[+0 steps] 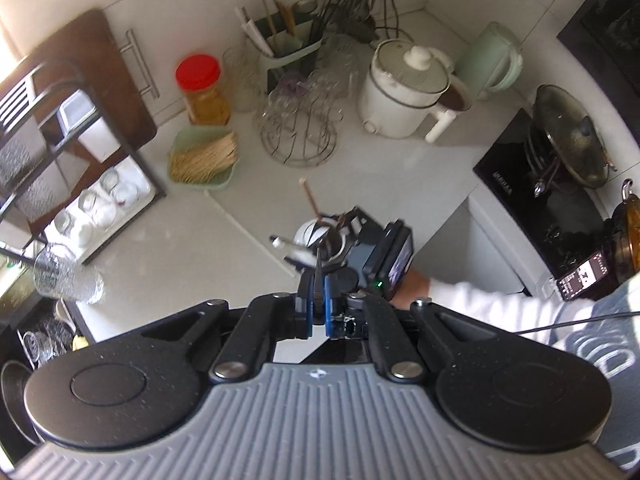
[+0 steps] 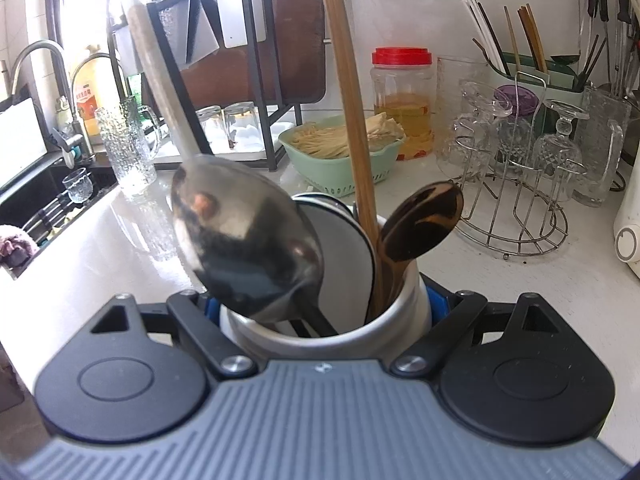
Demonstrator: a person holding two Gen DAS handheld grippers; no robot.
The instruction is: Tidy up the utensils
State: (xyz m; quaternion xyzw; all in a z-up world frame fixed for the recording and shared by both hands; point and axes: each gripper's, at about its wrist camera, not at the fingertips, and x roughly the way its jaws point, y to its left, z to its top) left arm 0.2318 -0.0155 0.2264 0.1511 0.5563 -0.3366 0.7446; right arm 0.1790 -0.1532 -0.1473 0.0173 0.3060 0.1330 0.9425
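Our left claw [image 1: 317,307] pinched on thin dark utensil handle [image 1: 319,280], pointing steeply down over cup, likely to draw it straight out. Our right claw [image 2: 326,312] spread wide, clamped round white utensil cup [image 2: 404,300] to steady it on bench [image 1: 192,252]. In cup: steel ladle [image 2: 240,240], wooden chopstick [image 2: 348,92], dark mottled spoon [image 2: 424,220]. Farther back, green utensil caddy [image 1: 290,50] by wall, probable destination.
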